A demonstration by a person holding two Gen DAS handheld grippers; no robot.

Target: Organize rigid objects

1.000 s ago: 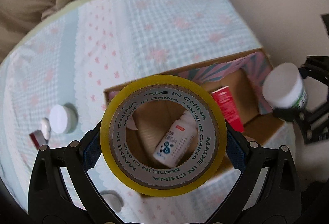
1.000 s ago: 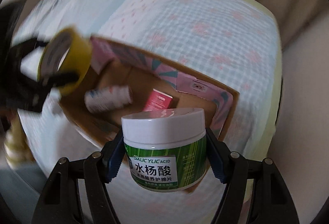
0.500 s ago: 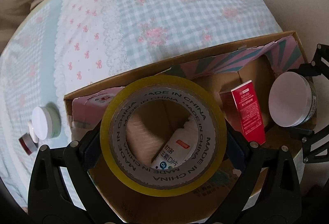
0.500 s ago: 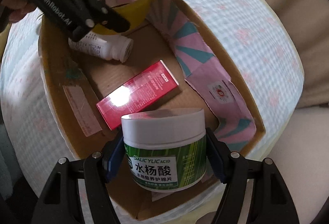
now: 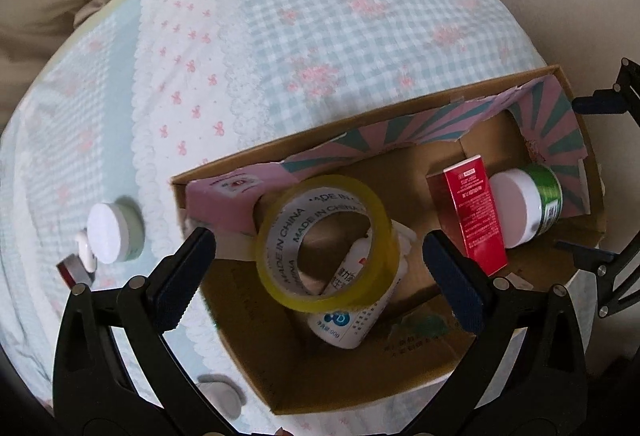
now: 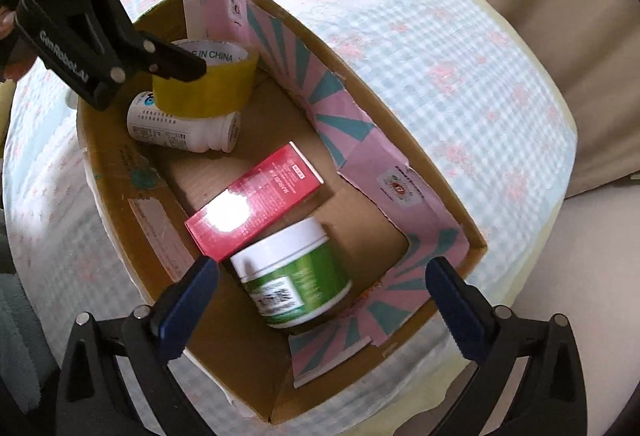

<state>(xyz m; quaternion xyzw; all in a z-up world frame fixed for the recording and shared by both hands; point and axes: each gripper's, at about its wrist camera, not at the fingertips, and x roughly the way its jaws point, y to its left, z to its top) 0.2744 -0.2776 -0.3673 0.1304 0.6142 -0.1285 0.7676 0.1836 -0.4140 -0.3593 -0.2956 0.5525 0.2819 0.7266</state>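
A yellow tape roll (image 5: 286, 236) rests tilted on a white bottle (image 5: 348, 320) at the left end of the cardboard box (image 5: 280, 151). My left gripper (image 5: 316, 240) hangs above it, its jaws opening and the pads clear of the roll. At the other end a green jar (image 6: 296, 276) with a white lid lies on its side against a red carton (image 6: 256, 195). Over the jar my right gripper (image 6: 322, 268) has its jaws opening with nothing touching the pads. The right wrist view also shows the tape roll (image 6: 204, 83), the bottle (image 6: 180, 129) and the left gripper (image 6: 192, 23).
The box has pink and teal paper lining (image 6: 332, 115) and stands on a checked blue cloth (image 5: 320, 35). Left of the box on the cloth are a small white-lidded jar (image 5: 112, 232) and small items (image 5: 76, 268). A white round object (image 5: 222, 396) lies near the front.
Both grippers have sunk over the box and let go. The tape roll has dropped onto the white bottle. The green jar now lies on its side beside the red carton.
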